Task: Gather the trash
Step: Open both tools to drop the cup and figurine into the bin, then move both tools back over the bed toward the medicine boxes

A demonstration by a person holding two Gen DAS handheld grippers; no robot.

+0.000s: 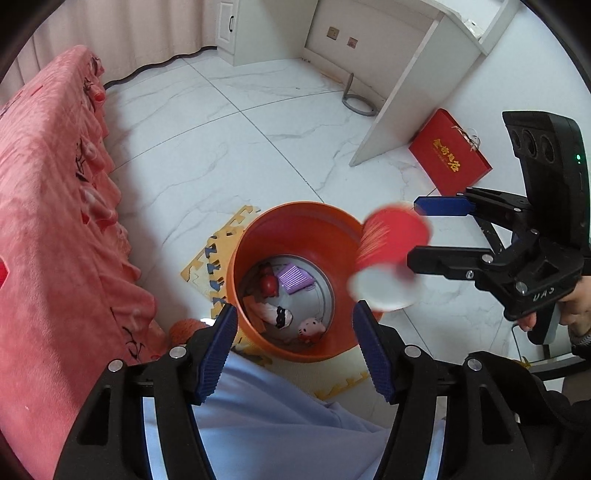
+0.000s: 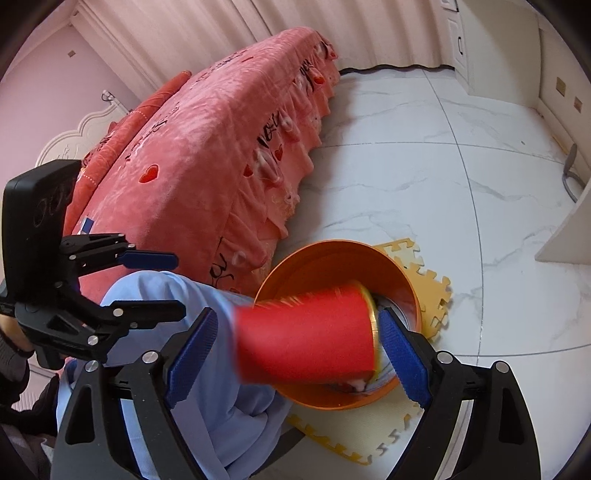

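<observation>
An orange bin [image 1: 295, 280] stood on yellow foam puzzle mats [image 1: 214, 254] over white marble-look floor tiles [image 1: 207, 147], hard against a bed draped in a pink heart-print cover [image 1: 55, 206] at 9 o'clock in the left wrist view. Inside the bin lay a purple ridged card [image 1: 294, 278], a small red toy [image 1: 268, 283], a white-and-black wrapper [image 1: 277, 315] and a small cat-face plush [image 1: 312, 329]. At 2 o'clock a red gift box with gold lettering [image 1: 448, 157] lay flat on the tiles, beside the white panel of a desk [image 1: 406, 81], and a grey hose [image 1: 356, 99] curled at its foot. A leg in pale blue cloth [image 1: 266, 417] sat between the near cameras and the bin, hiding the mat's near edge.

The red paper cup [image 1: 391, 254] was motion-blurred in the air over the bin's 3 o'clock rim, tilted, its long axis running diagonally with the white mouth toward 7 o'clock. In the right wrist view its base pointed toward the bin.

The right gripper [image 1: 415, 232] had its jaws spread wide with the cup just off their tips; contact could not be told through the blur. The left gripper [image 1: 293, 354] hung above the bin, jaws parted about halfway, empty. Pale curtains [image 2: 207, 26] and a pink wall [image 2: 40, 74] closed off the room beyond the bed.
</observation>
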